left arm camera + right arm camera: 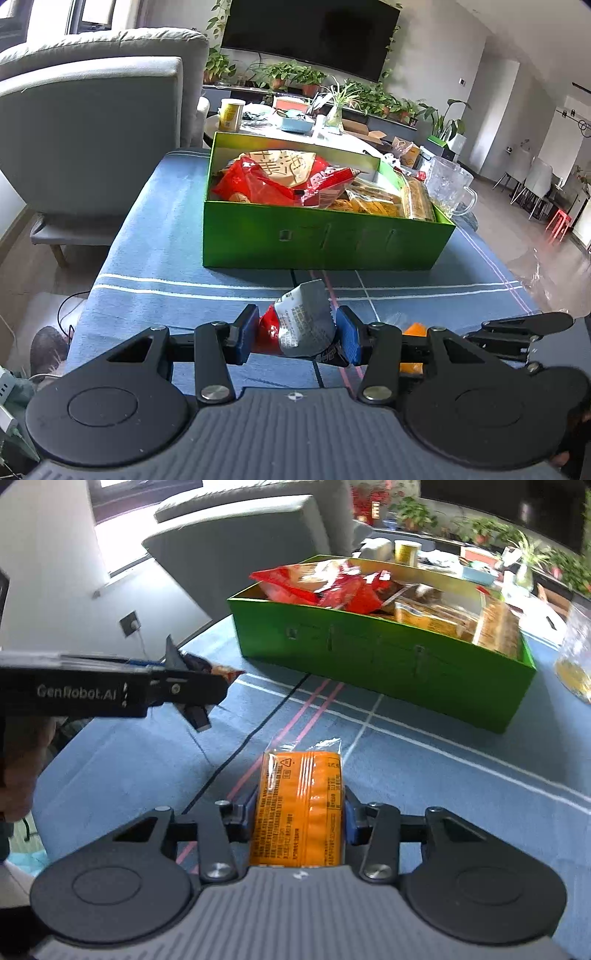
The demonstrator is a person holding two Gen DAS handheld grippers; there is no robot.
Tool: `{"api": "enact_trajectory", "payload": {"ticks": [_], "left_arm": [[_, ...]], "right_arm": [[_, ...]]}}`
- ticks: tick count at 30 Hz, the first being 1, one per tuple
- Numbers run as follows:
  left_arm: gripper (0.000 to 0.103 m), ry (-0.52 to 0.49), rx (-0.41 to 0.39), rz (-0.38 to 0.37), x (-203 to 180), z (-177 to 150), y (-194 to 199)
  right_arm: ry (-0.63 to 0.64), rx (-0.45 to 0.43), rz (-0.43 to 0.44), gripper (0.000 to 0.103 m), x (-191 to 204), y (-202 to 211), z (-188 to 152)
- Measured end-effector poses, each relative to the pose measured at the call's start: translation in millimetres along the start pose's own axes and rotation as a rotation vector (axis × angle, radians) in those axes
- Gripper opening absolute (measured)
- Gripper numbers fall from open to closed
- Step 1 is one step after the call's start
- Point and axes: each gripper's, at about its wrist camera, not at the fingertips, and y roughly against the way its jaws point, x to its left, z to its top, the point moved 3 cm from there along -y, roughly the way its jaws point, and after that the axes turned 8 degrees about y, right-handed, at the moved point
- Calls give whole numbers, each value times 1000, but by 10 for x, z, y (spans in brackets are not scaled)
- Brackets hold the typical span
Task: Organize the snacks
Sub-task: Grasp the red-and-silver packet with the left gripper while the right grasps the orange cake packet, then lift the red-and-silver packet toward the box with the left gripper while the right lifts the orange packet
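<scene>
Left gripper (297,338) was closed on a red-and-silver snack packet (301,325), low centre of the left wrist view; right gripper (300,821) was clamped on an orange wrapped snack bar (299,808), low centre of the right wrist view. Both packets sat above the blue striped tablecloth (155,266), short of the green box (317,240) at frame centre. Likely risks: the left packet was pinched by crumpled foil only, so it could slip or twist out on a quick swing. The box was already heaped with red bags (273,177) and clear-wrapped biscuits (373,203), so an added packet could slide off the pile or catch the near wall. The two grippers were close together and could collide. A glass mug (448,184) stood just beside the box's right end, exposed to a knock. A grey armchair (92,129) stood upper left.
</scene>
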Motion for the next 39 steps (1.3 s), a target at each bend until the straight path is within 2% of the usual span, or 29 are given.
{"api": "enact_trajectory", "payload": {"ticks": [14,39], "left_arm": [[43,-34,-4,-12,-203,9,2],[44,-120,-64,-32,-588,409,-5]], "right_arm": [[-191,-129,-7,66,-322,285,45],[-234,-274,-19,66,-705,554,368]]}}
